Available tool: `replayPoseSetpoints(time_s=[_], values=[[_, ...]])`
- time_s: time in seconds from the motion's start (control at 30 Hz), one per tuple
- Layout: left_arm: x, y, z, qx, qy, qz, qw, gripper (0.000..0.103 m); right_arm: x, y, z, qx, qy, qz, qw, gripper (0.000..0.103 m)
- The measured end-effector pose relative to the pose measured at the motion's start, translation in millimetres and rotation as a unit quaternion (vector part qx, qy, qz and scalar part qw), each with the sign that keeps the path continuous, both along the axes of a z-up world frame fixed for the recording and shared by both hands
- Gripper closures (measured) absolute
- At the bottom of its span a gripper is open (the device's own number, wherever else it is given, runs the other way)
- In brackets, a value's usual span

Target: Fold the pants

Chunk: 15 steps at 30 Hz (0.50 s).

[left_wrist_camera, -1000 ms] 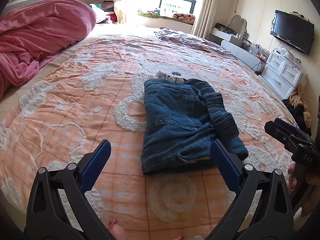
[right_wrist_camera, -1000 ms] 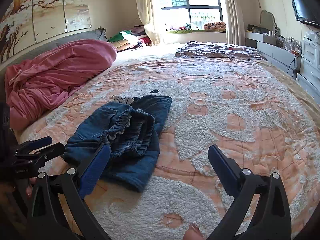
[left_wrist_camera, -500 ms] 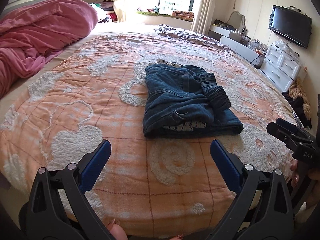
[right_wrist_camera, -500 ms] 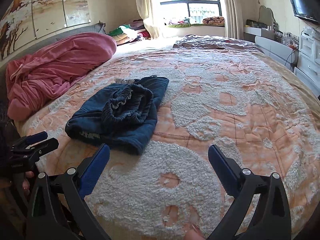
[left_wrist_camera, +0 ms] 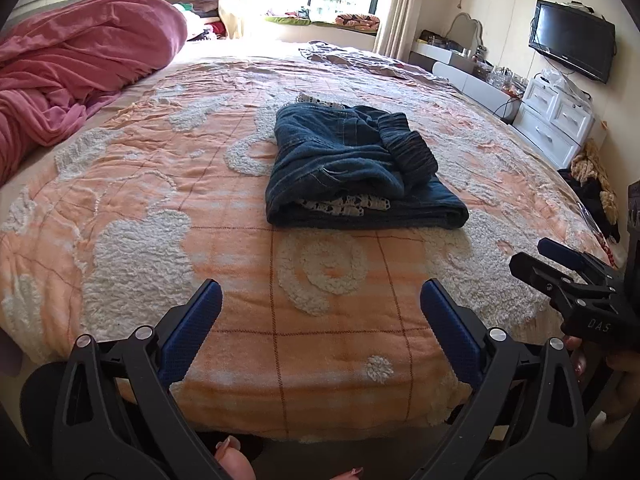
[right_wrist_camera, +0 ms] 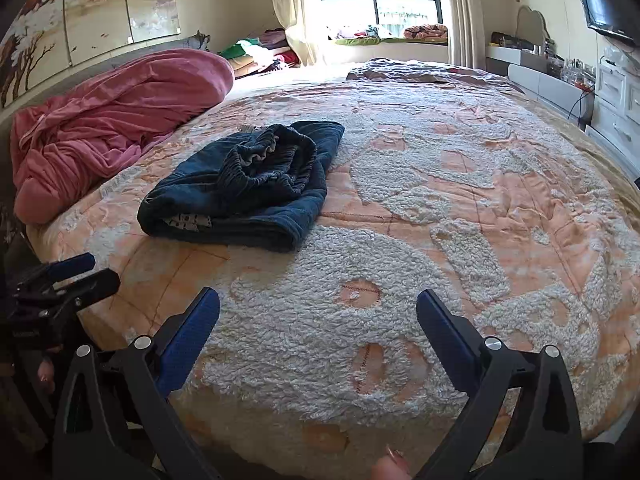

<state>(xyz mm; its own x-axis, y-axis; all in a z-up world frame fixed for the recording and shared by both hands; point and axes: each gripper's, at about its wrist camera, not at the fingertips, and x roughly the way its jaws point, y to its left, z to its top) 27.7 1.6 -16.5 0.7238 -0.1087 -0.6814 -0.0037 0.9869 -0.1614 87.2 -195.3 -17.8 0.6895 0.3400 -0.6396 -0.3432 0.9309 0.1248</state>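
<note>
Dark blue denim pants (left_wrist_camera: 352,172) lie folded in a compact stack on the orange and white bedspread (left_wrist_camera: 160,208), with a patterned lining showing at the front fold. In the right wrist view the pants (right_wrist_camera: 248,192) sit left of centre. My left gripper (left_wrist_camera: 322,304) hangs open over the bed's near edge, well short of the pants, nothing between its blue pads. My right gripper (right_wrist_camera: 318,310) is also open and empty, off to the right of the pants. Each gripper shows in the other's view: the right gripper (left_wrist_camera: 560,264), the left gripper (right_wrist_camera: 76,272).
A crumpled pink quilt (left_wrist_camera: 72,72) fills the bed's far left side. A grey patterned blanket (left_wrist_camera: 360,56) lies at the far end by the window. White drawers (left_wrist_camera: 556,120) and a wall television (left_wrist_camera: 572,40) stand at the right. Clothes (left_wrist_camera: 592,184) lie heaped on the floor beside the bed.
Both grippers have pulled back from the pants toward the bed's near edge, still open. The folded pants stay where they lay and now look farther away.
</note>
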Motion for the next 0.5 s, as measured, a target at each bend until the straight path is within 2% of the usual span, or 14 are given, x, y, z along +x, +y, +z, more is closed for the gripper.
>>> replayPoseSetpoints(time_s=[0.5], values=[[1.0, 0.1, -7.4, 0.006, 0.012, 0.011, 0.9999, 0.010, 5.4, -3.8, -5.3, -0.006, 0.004, -0.006, 1.000, 0.005]])
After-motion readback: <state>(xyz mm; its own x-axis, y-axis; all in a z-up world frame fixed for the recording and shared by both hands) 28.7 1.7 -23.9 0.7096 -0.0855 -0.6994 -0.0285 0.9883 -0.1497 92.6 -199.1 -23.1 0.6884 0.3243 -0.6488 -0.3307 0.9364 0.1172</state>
